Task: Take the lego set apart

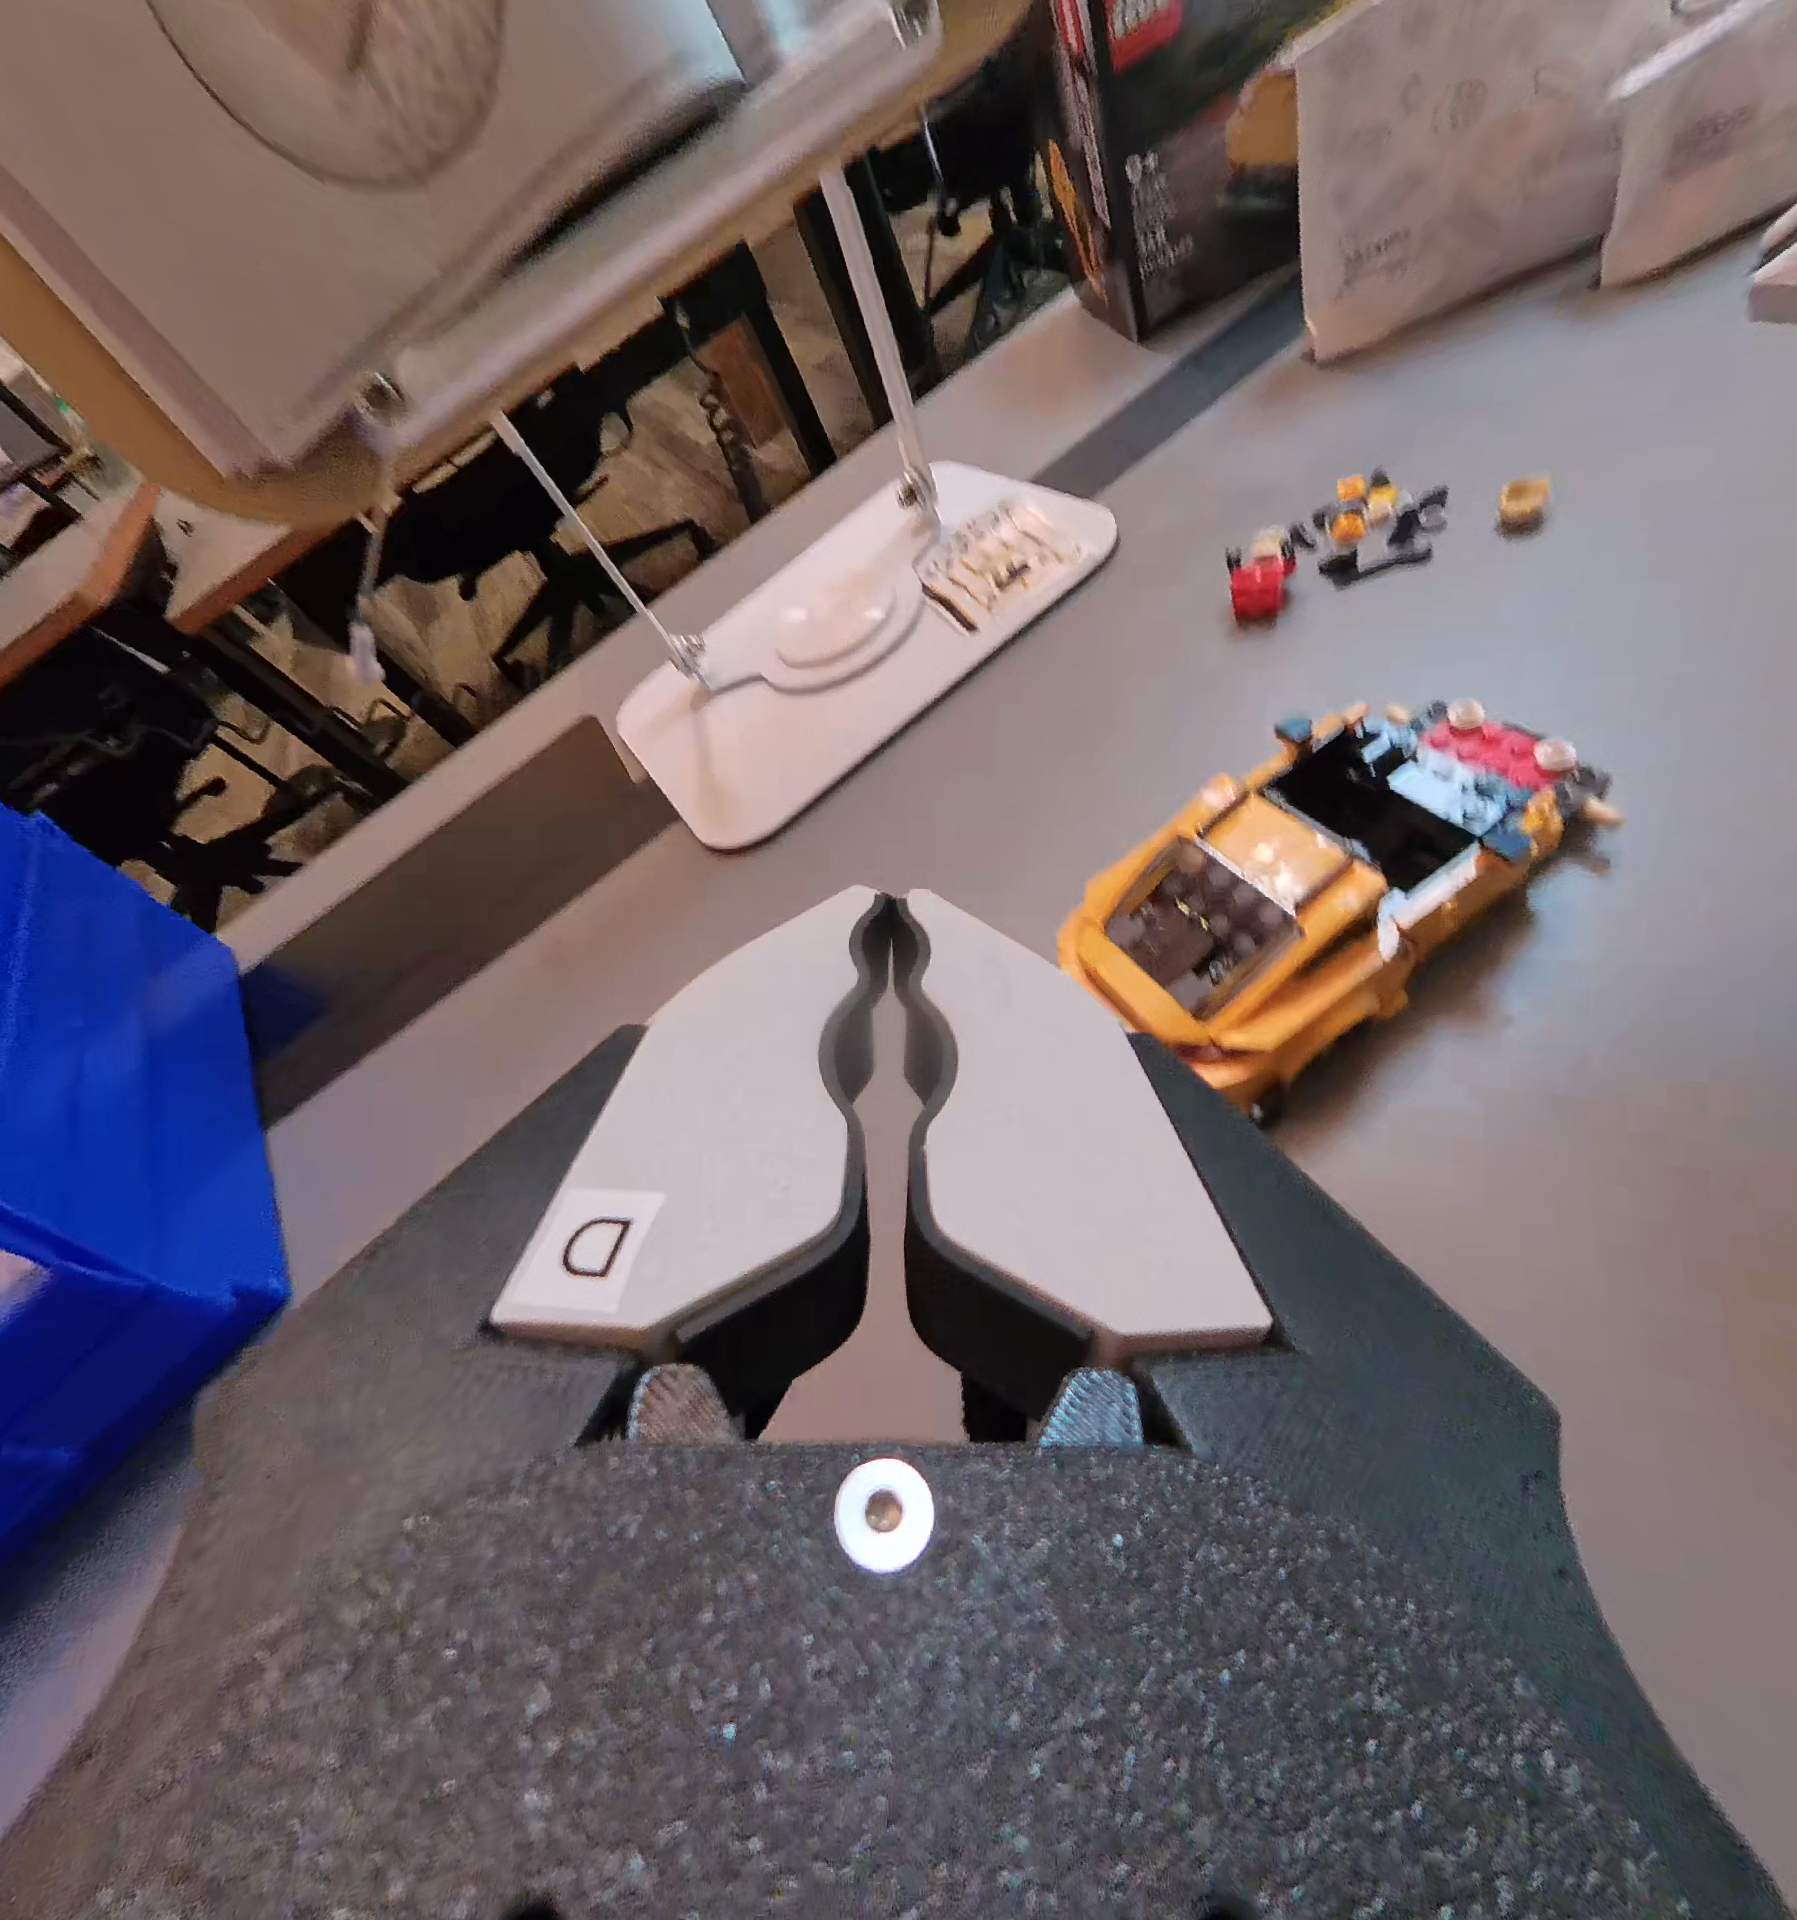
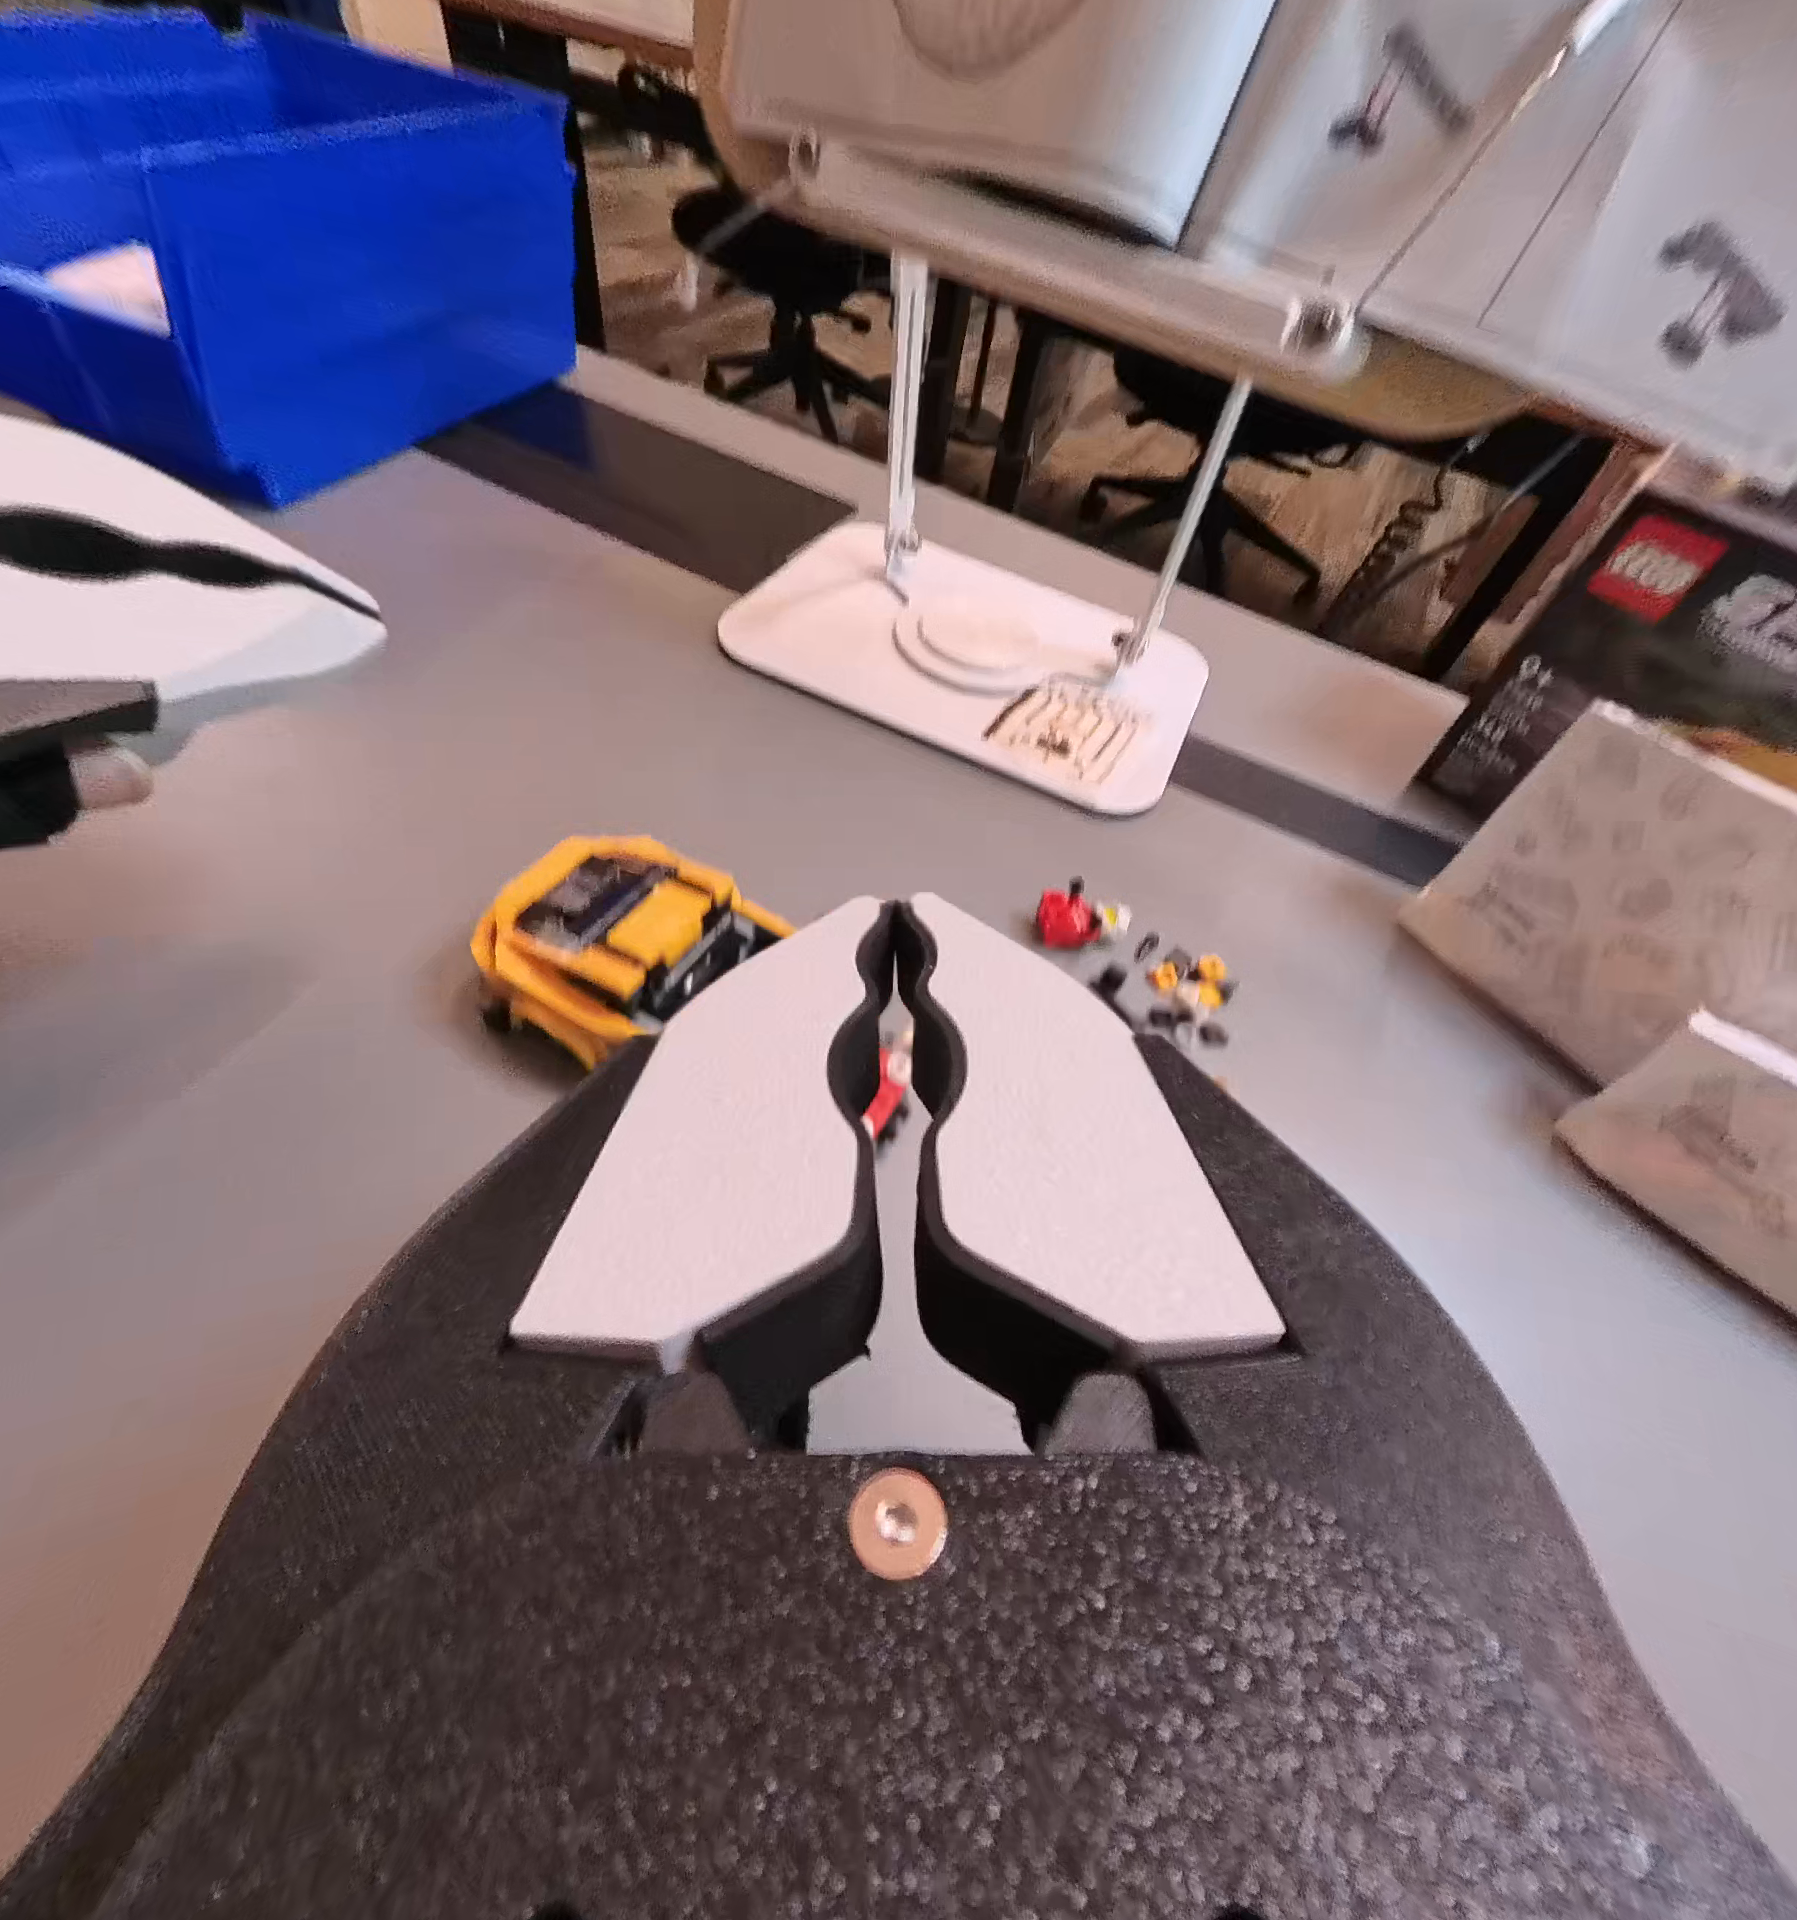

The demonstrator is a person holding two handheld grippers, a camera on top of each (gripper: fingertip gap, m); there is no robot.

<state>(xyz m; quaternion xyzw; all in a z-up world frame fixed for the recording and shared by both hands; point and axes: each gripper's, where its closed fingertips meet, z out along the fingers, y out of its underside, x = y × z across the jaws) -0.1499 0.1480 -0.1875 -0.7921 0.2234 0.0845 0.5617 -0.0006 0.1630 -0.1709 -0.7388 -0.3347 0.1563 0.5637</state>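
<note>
Car (image 1: 1330,894) sits on the table (image 1: 1496,1299), centre-right in left wrist view, half stripped: roof off, black cabin open, red/blue bricks exposed at the rear. In right wrist view it's centre-left (image 2: 603,935), partly behind the fingers. Pulled-off bits (image 1: 1341,530) lie in a small scatter above the car, well apart from it; one tan piece (image 1: 1522,504) off to their right.

Left gripper (image 1: 892,904): jaws clenched, tips meeting, nothing between them, held above the table just left of the car. Right gripper (image 2: 899,909): jaws also closed, empty; red/white bit seen through the gap looks like car on the table behind, not gripped. Neither touches the car.

Further out: lamp base (image 1: 873,665) upper centre, blue bin (image 1: 94,1143) left edge, lego box (image 1: 1154,156) and paper bags (image 1: 1445,177) top right.

Risks, imo:
- Car unbraced. One-handed pull = whole car slides or lifts, nothing pops off.
- Both need to open before approach; shut tips will just shove it.
- Small loose parts near the table's far edge, a sweep could knock them off.
- Motion blur in both views, so aim may be off.
</note>
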